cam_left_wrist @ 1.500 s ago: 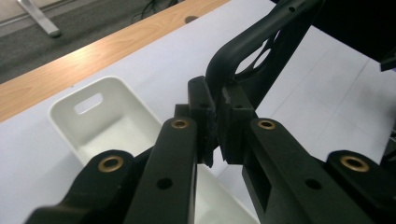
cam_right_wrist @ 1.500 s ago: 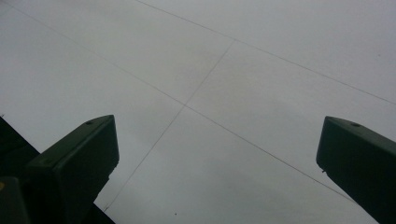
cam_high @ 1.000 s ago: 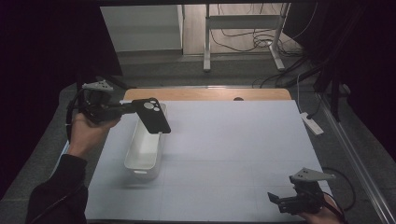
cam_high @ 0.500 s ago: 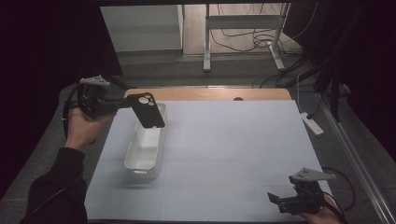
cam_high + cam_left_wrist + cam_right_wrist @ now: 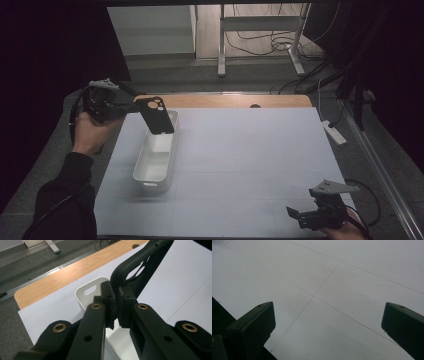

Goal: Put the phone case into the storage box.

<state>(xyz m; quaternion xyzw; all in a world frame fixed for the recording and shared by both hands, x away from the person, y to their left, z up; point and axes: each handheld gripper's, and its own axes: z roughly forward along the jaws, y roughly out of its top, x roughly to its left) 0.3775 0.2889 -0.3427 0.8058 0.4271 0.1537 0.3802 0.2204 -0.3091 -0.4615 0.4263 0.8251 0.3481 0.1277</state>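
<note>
Upper left of the high view: my left claw point(image 5: 131, 107) is pinched on the edge of a black phone case point(image 5: 156, 115), which hangs tilted in the air above the far end of the white bin point(image 5: 156, 159). Compared with a second ago, the case has risen and swung: then it lay low over the bin's far half, camera cutout toward the right; half a second ago it was higher and more toward the left; now it sits higher in the frame, cutout end up. My left hand point(image 5: 89, 133) has pulled back toward the left edge of the counter point(image 5: 250, 165) over the same span.

Left gripper view: the two jaws are pressed together on the case's rim point(image 5: 130, 267), no gap showing. The case rises to the upper right, cutout holes visible through it. Behind the jaws I see the bin's handle slot and rim point(image 5: 90, 289), then the white mat and the bare wood strip point(image 5: 75, 270) at the counter's far edge.

Lower right of the high view: my right claw point(image 5: 300, 216) rests near the front corner of the mat, same spot as in both earlier frames. Right gripper view: its jaws are spread wide, nothing between them, looking down on plain white mat with faint crease lines point(image 5: 317, 293).

Bin has not shifted on the counter.
</note>
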